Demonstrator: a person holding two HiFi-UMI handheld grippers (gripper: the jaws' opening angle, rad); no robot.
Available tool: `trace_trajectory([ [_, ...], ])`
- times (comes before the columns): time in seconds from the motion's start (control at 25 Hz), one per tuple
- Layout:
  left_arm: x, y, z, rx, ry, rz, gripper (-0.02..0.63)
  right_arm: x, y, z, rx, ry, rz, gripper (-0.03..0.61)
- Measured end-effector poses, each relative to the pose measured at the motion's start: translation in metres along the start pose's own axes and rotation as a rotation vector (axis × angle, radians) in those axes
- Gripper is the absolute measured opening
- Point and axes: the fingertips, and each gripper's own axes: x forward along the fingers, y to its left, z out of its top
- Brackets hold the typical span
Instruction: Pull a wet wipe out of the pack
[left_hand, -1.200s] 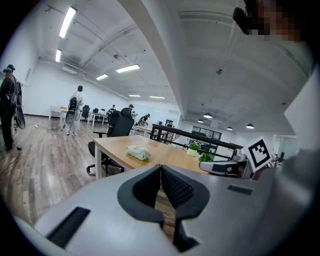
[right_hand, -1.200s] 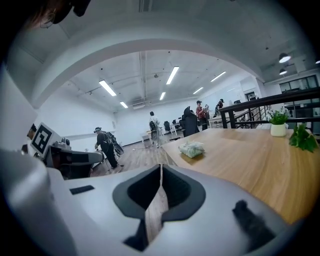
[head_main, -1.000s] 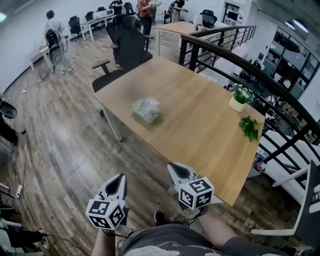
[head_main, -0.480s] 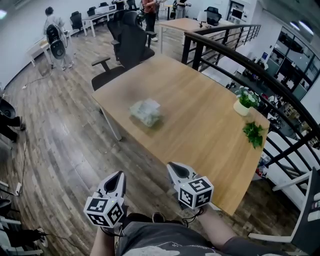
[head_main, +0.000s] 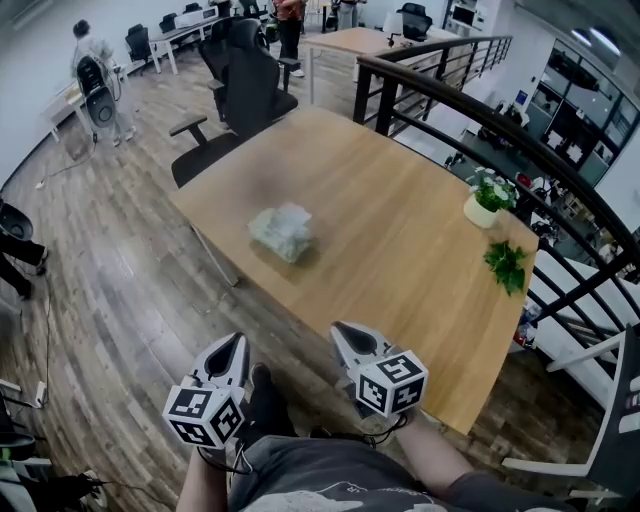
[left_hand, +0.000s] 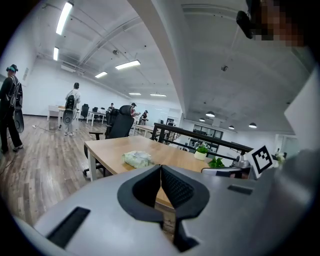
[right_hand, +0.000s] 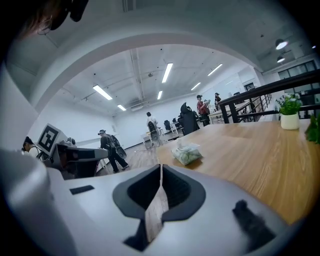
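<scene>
A pale green wet-wipe pack (head_main: 282, 231) lies on the wooden table (head_main: 400, 250), toward its left half. It also shows in the left gripper view as the pack (left_hand: 137, 158) and in the right gripper view as the pack (right_hand: 187, 153). My left gripper (head_main: 237, 342) hangs over the floor short of the table's near edge, jaws shut and empty. My right gripper (head_main: 343, 331) sits at the near table edge, also shut with nothing held. Both are well short of the pack. Shut tips show in the left gripper (left_hand: 160, 166) and right gripper (right_hand: 161, 166) views.
A white pot with a plant (head_main: 482, 197) and a loose green sprig (head_main: 505, 264) sit at the table's right. A black office chair (head_main: 245, 95) stands at the far end. A black railing (head_main: 520, 150) runs along the right. People stand far off at the back left (head_main: 92, 75).
The view has advanced toward the table: the pack and table sit slightly lower and more to the left in the head view. Both grippers stay shut and travel forward together.
</scene>
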Motion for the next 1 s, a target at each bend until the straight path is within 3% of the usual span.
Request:
trace_trajectory([
  [0.52, 0.082, 0.044, 0.028, 0.012, 0.026, -0.123, 0.015, 0.058, -0.04, 0.022, 0.006, -0.003, -0.123, 0.026],
  [0.72, 0.123, 0.067, 0.046, 0.027, 0.037, -0.233, 0.015, 0.099, -0.052, 0.031, 0.005, 0.009, -0.176, 0.026],
  [1.0, 0.178, 0.097, 0.066, 0.068, 0.098, -0.326, 0.015, 0.143, -0.072, 0.053, 0.027, 0.007, -0.273, 0.026],
])
